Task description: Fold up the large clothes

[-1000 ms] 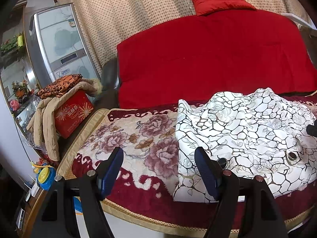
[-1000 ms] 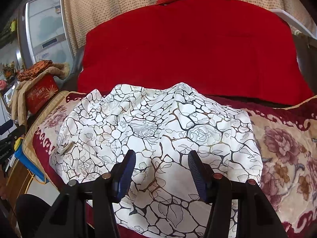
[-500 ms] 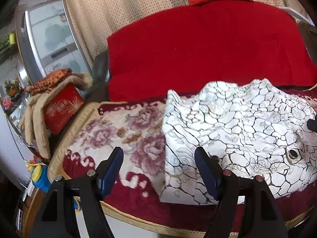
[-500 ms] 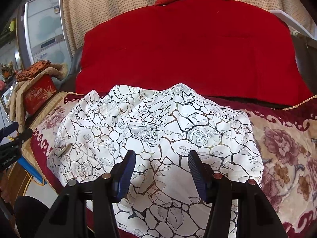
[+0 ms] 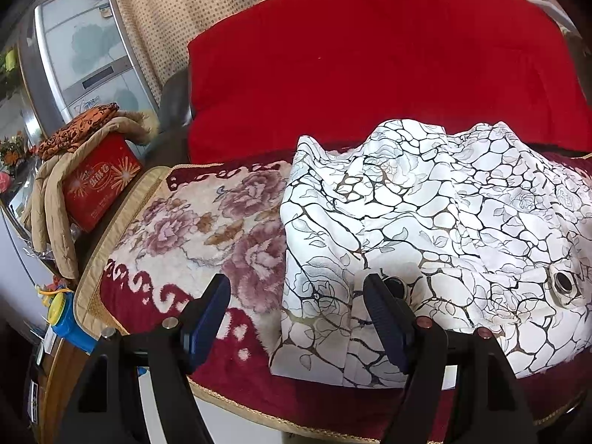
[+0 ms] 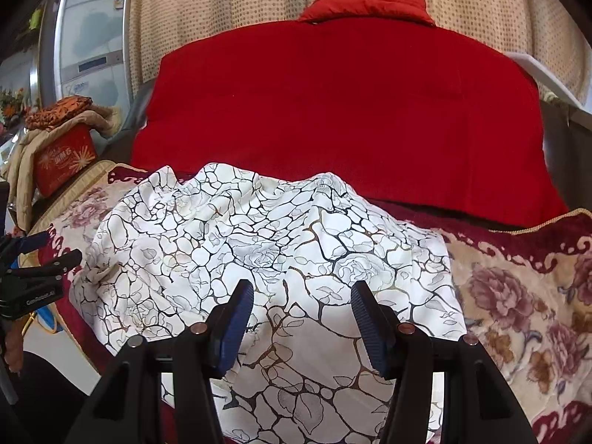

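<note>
Left wrist view: the left claw (image 5: 296, 318) stands open and empty above the near left edge of the white garment (image 5: 425, 229). The garment is rumpled, crackle-printed, with metal eyelets, and lies on a plush floral blanket (image 5: 192, 229).

Right wrist view: the right claw (image 6: 301, 314) stands open over the garment's middle (image 6: 259, 244). Only this view shows the blanket's right side (image 6: 518, 296).
</note>
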Tool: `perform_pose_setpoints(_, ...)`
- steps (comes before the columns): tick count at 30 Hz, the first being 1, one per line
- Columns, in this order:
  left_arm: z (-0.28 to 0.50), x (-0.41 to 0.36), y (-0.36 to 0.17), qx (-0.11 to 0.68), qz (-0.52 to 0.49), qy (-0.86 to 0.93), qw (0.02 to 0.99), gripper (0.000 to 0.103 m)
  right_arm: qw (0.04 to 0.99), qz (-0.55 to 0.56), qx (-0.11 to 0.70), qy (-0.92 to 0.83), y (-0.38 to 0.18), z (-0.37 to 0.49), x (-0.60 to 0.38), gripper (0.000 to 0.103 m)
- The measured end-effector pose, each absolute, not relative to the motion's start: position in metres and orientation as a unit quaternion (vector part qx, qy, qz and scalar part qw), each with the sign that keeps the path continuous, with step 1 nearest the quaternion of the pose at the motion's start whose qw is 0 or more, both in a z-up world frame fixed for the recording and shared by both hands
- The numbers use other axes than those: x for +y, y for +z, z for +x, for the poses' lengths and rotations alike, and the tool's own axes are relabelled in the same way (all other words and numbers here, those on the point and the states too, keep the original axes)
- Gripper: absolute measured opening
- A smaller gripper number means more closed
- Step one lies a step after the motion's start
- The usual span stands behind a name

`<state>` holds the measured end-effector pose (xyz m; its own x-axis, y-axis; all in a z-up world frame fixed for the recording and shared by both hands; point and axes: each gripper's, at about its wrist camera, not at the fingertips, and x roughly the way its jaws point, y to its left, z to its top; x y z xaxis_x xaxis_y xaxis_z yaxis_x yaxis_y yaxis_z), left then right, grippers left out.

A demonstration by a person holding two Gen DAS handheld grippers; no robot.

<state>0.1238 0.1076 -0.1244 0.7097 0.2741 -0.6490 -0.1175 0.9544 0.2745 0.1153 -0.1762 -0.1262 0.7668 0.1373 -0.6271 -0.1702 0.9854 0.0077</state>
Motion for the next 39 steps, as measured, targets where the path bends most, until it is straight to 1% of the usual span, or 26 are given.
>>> perform_pose_setpoints(39,0.1234,0.1035,-0.1190,0.362,0.110,0.104,0.920,0.075,0.949,-0.070,0.304,0.041,-0.1207,0.1121,-0.1709,0.059)
